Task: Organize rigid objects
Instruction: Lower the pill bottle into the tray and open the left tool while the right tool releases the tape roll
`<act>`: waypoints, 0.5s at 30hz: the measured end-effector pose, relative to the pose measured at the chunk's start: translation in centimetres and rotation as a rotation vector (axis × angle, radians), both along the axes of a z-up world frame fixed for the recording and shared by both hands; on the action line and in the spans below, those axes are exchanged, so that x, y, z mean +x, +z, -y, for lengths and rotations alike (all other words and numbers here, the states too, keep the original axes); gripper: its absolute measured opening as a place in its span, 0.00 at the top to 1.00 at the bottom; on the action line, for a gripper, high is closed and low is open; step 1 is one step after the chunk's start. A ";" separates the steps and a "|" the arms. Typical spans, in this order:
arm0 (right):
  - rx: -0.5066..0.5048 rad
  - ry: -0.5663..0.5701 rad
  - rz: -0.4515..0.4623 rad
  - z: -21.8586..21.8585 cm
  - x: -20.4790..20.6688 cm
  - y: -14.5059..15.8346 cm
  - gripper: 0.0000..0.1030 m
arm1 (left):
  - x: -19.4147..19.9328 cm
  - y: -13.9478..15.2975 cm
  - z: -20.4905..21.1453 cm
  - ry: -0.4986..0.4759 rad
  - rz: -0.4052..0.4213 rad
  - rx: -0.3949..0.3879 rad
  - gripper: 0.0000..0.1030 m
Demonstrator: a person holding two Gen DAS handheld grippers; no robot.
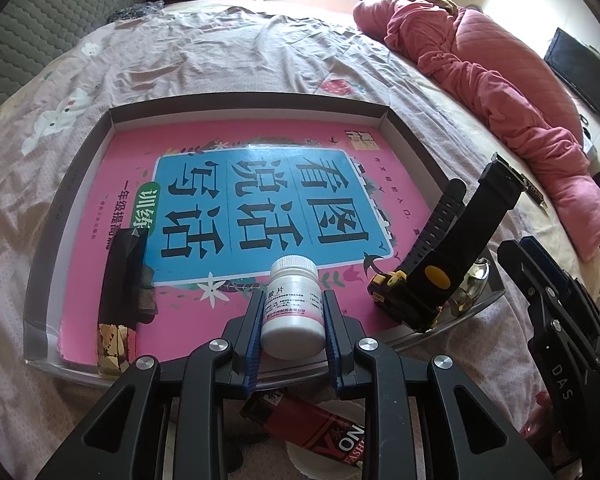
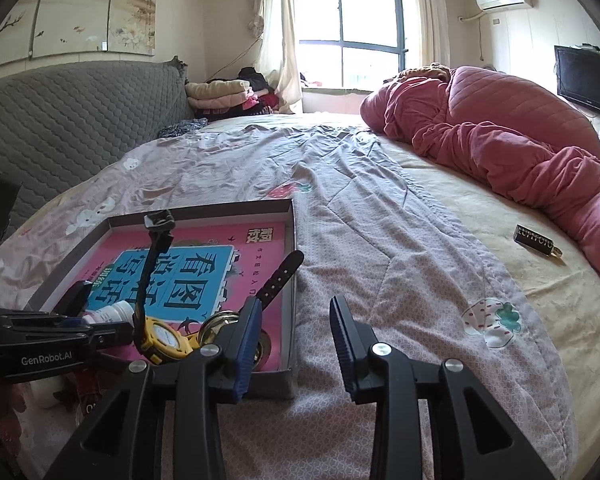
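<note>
while the left claw grips one white bottle over the near edge of the box, the right claw hangs half-open and empty beside the box's right wall. a tilted release could roll the bottle into the watch — or back out onto the bed. counted: one book lining the box, one watch, one black-gold stick, one lighter outside — one tag far off.
</note>
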State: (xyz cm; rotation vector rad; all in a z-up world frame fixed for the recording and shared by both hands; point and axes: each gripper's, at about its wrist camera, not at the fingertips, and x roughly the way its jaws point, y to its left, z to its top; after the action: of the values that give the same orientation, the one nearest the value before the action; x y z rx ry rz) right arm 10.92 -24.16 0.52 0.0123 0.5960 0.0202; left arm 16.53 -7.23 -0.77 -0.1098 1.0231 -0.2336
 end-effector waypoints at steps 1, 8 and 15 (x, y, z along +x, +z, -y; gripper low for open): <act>0.002 -0.003 0.001 0.1 0.0 0.0 0.62 | 0.0 0.0 0.0 -0.001 -0.002 -0.001 0.73; 0.006 -0.001 0.009 0.1 0.0 0.0 0.56 | -0.1 0.2 -0.1 0.000 0.002 0.004 0.71; 0.011 0.000 0.003 0.1 0.2 -0.1 0.56 | -0.6 0.6 -0.2 -0.004 0.011 0.009 0.63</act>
State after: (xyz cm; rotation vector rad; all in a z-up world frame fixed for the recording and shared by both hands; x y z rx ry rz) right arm 11.08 -24.26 0.38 0.0226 0.5928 0.0236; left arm 15.94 -7.07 -0.20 -0.0975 1.0135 -0.2332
